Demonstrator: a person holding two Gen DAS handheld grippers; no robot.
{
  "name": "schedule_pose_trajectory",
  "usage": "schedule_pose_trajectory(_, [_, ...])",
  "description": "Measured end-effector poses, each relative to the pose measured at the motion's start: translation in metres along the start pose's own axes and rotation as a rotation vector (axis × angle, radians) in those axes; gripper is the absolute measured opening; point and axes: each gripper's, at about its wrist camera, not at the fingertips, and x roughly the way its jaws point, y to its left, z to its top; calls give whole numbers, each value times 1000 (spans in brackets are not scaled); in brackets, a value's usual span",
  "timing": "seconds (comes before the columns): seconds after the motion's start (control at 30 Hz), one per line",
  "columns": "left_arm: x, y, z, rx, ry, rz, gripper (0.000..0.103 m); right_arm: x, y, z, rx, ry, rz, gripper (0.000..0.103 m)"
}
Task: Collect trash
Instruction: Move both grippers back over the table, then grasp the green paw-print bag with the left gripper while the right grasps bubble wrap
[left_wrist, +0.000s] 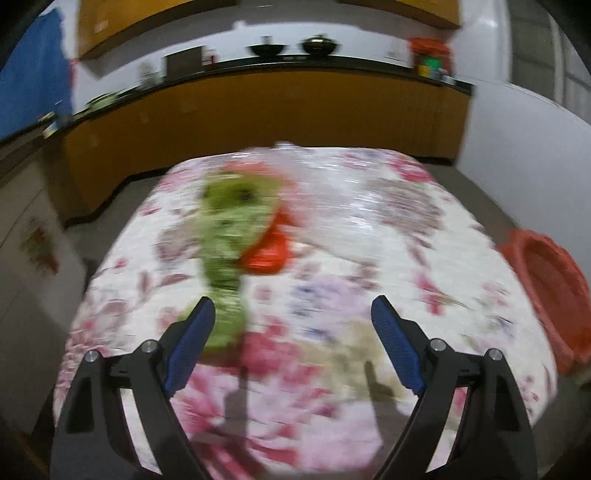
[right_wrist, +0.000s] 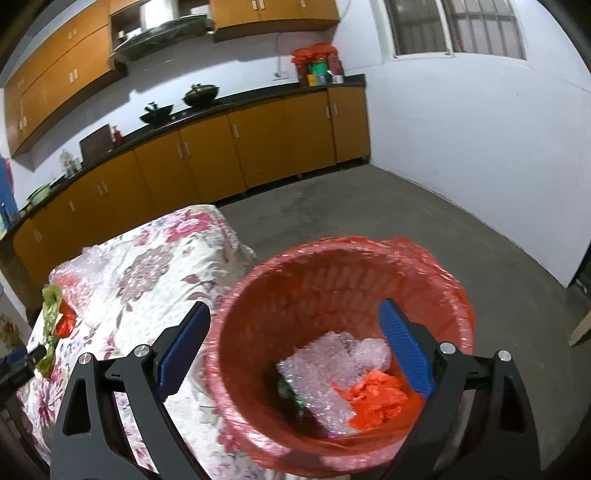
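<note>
1. Two sets of tongs are in play, both spread wide with nothing between their blue pads. The left tongs (left_wrist: 293, 317) hang over the near part of the flowered surface (left_wrist: 369, 258); the right tongs (right_wrist: 293, 325) hang over the open mouth of the red bin (right_wrist: 258, 280).
2. Just beyond the left pad of the left tongs lies a long crumpled green wrapper (left_wrist: 225, 251), blurred in that view, with a red scrap (left_wrist: 267, 251) touching its right side. Both rest on the cloth, left of its middle.
3. A clear plastic sheet (left_wrist: 332, 177) seems to lie toward the far end of the surface; blur makes its edges hard to tell.
4. Inside the bin, which stands on the floor just off the right edge of the surface, sit bubble wrap (right_wrist: 325, 373), an orange-red crumpled piece (right_wrist: 373, 398) and something dark green, partly hidden.
5. Judging by this, a drop into the bin looks complete and the step in hand is reaching for the next piece.
6. Next, the left tongs would need to shift left and forward so the green wrapper sits between the pads, then squeeze; the light film may slip or drag the red scrap along.
</note>
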Motion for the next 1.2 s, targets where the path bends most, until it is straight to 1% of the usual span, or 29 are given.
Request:
schedule_pose_trajectory(0.07, [7,23,7,-66,-8,43,85,1,12,1,-19,-1,16,92])
schedule_pose_trajectory(0.13, [17,41,13,-124,6,30,85,3,22,0,-34,4,32,92])
schedule_pose_trajectory(0.27, [40,66,20,-193,67,12,84,8,39,-1,-53,26,72,92])
schedule_pose_trajectory(0.3, [43,67,21,-197,76,11,83,10,43,-1,-58,31,79,92])
schedule_pose_trajectory(0.37, [52,70,23,-194,100,-5,74,13,53,-2,-74,42,93,92])
schedule_pose_trajectory(0.43, [59,70,25,-176,120,-16,70,17,62,-4,-93,54,104,92])
schedule_pose_trajectory(0.5, [64,66,27,-146,131,-20,68,19,69,-6,-108,63,113,92])
schedule_pose_trajectory(0.6, [74,63,27,-123,152,-16,61,23,80,-8,-128,76,125,92])
schedule_pose_trajectory(0.67, [80,65,28,-134,170,-28,55,25,86,-8,-140,82,133,92])
schedule_pose_trajectory(0.73, [85,68,27,-153,180,-51,53,27,92,-8,-153,87,141,92])
schedule_pose_trajectory(0.83, [90,72,27,-173,191,-61,51,29,102,-8,-167,94,156,92])
schedule_pose_trajectory(0.9, [93,71,27,-162,193,-56,43,31,110,-9,-174,97,169,92])
schedule_pose_trajectory(0.93, [94,71,27,-154,194,-47,36,32,115,-8,-179,99,180,92])
schedule_pose_trajectory(0.97, [94,72,27,-145,189,-30,33,33,120,-8,-185,100,189,92])
schedule_pose_trajectory(1.07, [93,78,27,-153,182,-23,30,36,136,-6,-209,97,215,92])
schedule_pose_trajectory(1.2, [85,90,26,-158,150,6,29,43,161,-5,-239,99,260,90])
